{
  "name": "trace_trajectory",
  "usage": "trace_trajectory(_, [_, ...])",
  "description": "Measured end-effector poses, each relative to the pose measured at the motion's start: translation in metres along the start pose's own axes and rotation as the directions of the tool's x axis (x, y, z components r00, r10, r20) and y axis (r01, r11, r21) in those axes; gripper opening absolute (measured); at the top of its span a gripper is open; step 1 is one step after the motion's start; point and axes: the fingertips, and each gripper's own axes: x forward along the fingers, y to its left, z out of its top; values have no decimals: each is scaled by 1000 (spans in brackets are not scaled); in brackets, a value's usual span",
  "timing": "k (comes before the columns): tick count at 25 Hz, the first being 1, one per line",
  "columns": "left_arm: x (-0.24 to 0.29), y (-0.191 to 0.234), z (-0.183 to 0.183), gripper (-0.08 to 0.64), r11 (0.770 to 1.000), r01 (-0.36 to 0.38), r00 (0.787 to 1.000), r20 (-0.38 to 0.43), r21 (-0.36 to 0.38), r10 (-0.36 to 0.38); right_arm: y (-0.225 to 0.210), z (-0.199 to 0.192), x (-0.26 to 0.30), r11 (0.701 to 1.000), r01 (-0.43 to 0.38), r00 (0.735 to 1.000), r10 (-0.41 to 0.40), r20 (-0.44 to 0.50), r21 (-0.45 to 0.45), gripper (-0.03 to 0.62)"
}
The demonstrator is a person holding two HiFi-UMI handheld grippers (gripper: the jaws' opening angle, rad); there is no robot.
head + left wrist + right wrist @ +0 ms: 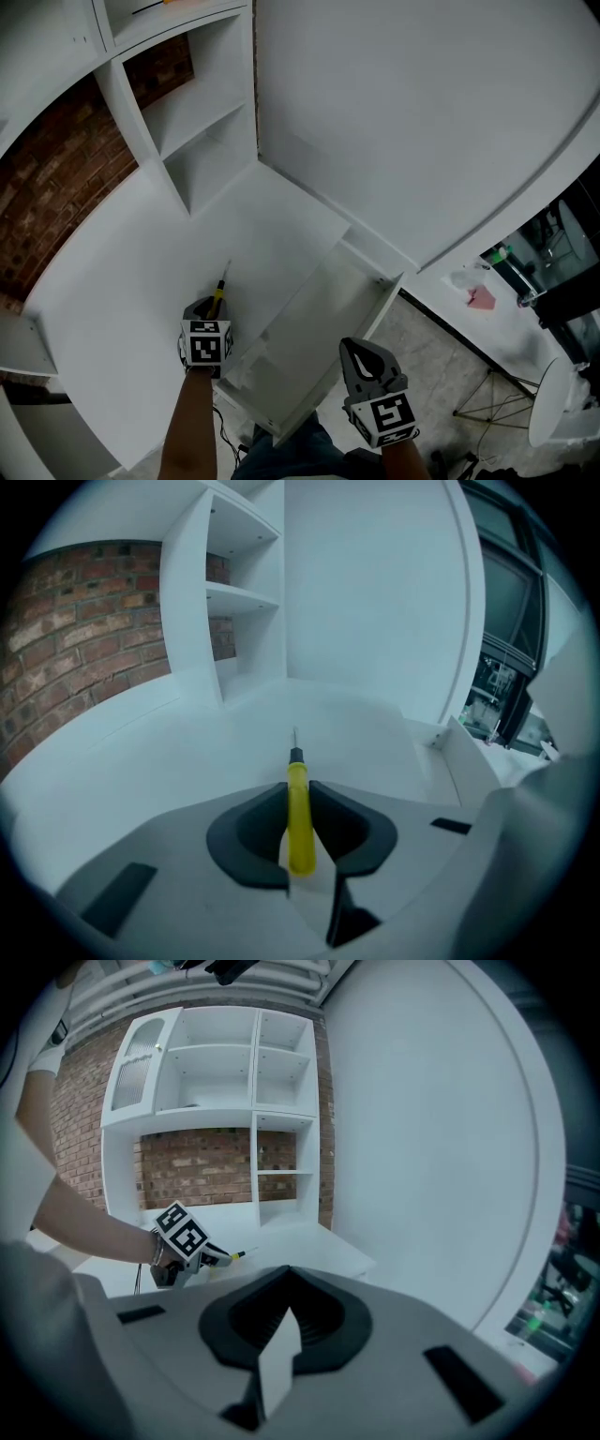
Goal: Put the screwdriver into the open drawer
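A yellow-handled screwdriver lies on the white desk, its thin metal tip pointing away toward the shelves. My left gripper is shut on the handle; in the left gripper view the handle runs between the two dark jaws and the shaft sticks out in front. The open white drawer juts out of the desk front just right of this gripper, and its wall shows at right. My right gripper hovers over the drawer's near end, shut and empty. From there I see the left gripper with the screwdriver.
White open shelves stand at the back of the desk against a brick wall. A large white panel rises to the right. Beyond it lie a stone floor, a red scrap and a white round stand.
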Motion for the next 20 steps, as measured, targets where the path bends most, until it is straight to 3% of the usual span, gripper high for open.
trace_trajectory(10, [-58,-21,53,81,1000,19,985,174,9,-21,-6,20,-27,998,64,993,-66,96,25,11])
trace_trajectory(20, [-78,-78,57,81,991,129,967,216,45,-135,-6,18,-46,994,98,988,-102,113,42,11])
